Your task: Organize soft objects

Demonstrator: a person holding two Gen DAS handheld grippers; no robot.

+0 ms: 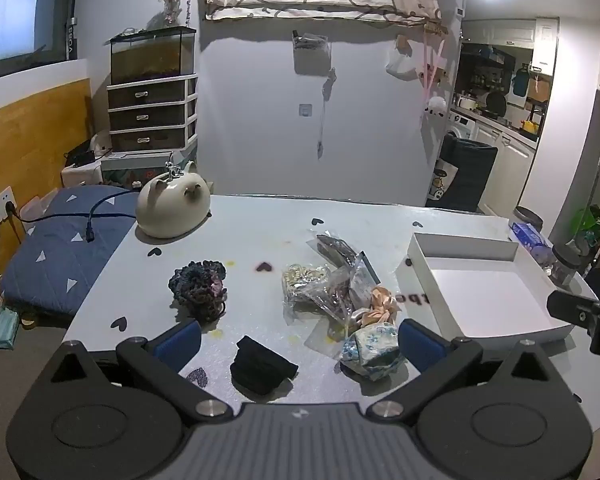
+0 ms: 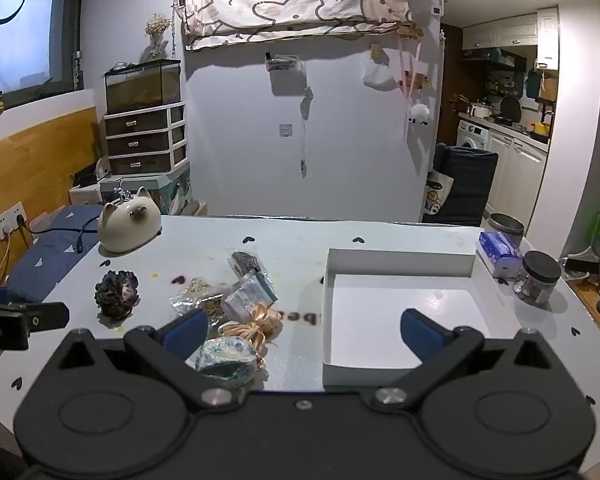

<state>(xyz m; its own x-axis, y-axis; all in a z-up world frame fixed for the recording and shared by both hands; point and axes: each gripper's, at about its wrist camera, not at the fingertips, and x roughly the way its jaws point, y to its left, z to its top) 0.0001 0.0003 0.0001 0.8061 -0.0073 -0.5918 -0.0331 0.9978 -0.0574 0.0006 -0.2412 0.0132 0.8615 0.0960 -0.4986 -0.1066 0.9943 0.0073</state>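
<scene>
Soft items lie on the white table (image 1: 260, 224): a black folded cloth (image 1: 262, 364), a blue floral scrunchie (image 1: 370, 350), a peach scrunchie (image 1: 380, 304), a dark crochet scrunchie (image 1: 200, 284) and several clear packets (image 1: 324, 280). A white empty box (image 1: 484, 292) stands to their right. My left gripper (image 1: 298, 342) is open, its jaws either side of the black cloth and floral scrunchie. My right gripper (image 2: 304, 330) is open and empty above the box's (image 2: 400, 312) near left corner; the floral scrunchie (image 2: 226, 362) and peach scrunchie (image 2: 256, 324) lie by its left finger (image 2: 186, 332).
A cream cat-shaped ceramic pot (image 1: 174, 208) stands at the table's far left. A tissue pack (image 2: 500, 254) and a dark-lidded jar (image 2: 540, 278) stand right of the box. A blue cushion (image 1: 64, 240) lies left of the table.
</scene>
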